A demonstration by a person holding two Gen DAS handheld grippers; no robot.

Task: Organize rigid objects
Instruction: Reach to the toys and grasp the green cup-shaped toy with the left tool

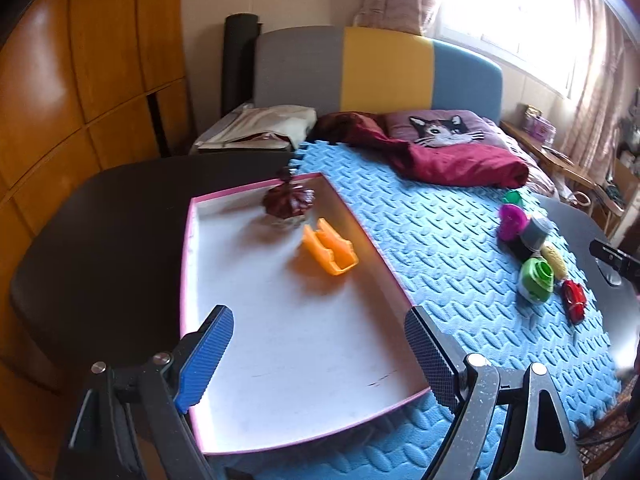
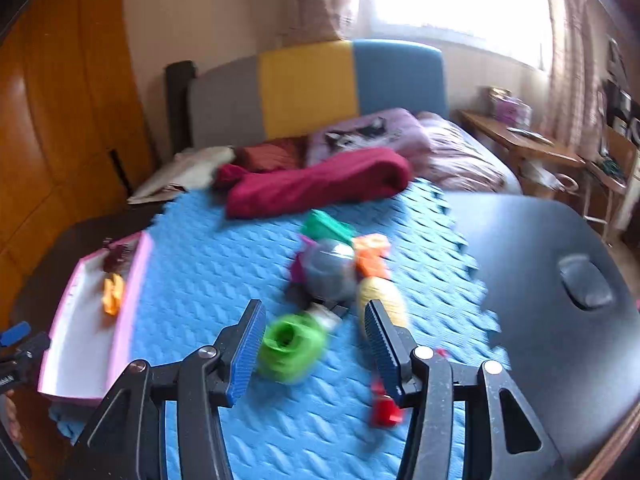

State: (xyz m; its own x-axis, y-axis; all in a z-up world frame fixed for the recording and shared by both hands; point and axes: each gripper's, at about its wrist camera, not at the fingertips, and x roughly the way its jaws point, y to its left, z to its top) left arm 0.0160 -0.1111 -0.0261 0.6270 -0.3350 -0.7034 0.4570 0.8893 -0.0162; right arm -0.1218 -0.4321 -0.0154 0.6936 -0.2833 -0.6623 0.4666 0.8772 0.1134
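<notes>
Over the pink-rimmed tray (image 1: 288, 446) the left gripper (image 1: 318, 354) hangs spread and empty, an orange piece (image 1: 330, 252) at its twelve o'clock, while the right gripper (image 2: 312, 342), also spread, brackets a blurred green toy (image 2: 290, 346) on the blue mat (image 2: 208, 248).

An orange car (image 1: 330, 251) and a dark red ridged piece (image 1: 289, 200) lie inside the pink-rimmed tray (image 1: 192, 264); a green ring (image 1: 537, 275), grey cylinder (image 1: 536, 232), yellow piece (image 1: 554, 260) and red car (image 1: 574, 301) cluster well apart on the blue mat (image 1: 440, 248).
</notes>
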